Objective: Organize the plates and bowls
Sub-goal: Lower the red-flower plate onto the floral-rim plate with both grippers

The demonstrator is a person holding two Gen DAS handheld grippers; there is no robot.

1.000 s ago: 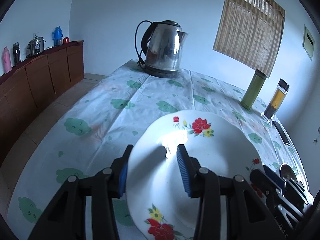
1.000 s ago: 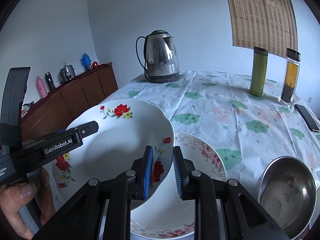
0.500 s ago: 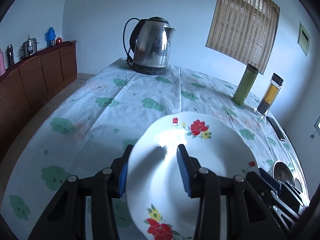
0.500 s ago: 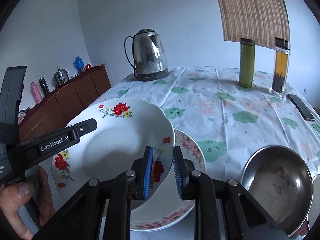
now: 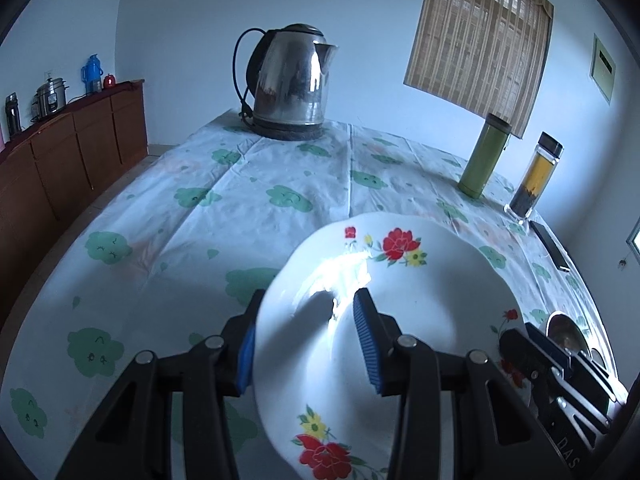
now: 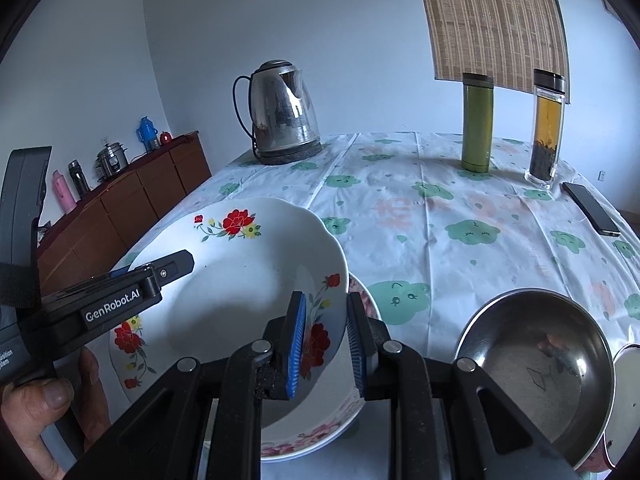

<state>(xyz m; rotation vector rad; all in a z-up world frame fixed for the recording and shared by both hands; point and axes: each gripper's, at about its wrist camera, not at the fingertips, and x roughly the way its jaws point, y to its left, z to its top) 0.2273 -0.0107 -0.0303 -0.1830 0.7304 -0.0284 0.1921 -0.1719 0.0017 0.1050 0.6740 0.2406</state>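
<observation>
right gripper [image 6: 325,342]: clamped on rim of red-flower plate [image 6: 240,280] | left gripper [image 6: 160,270]: grips plate's opposite rim, hand [image 6: 52,404] below | plate held over pink-flower plate [image 6: 320,432] | steel bowl [image 6: 536,364] at right | kettle [image 6: 282,112] far back

My left wrist camera sat just behind its tongs [image 5: 304,344], tilted down across the tabletop [image 5: 240,208] toward the kettle [image 5: 290,80] and the far wall. My right wrist camera looked the same way from just behind its own tongs [image 6: 325,344], close over the red-flowered plate [image 6: 240,280]. Both views shared that plate, the kettle, the green flask [image 6: 477,122] and the blind [image 5: 480,40]; each also caught the other tongs at its edge.
</observation>
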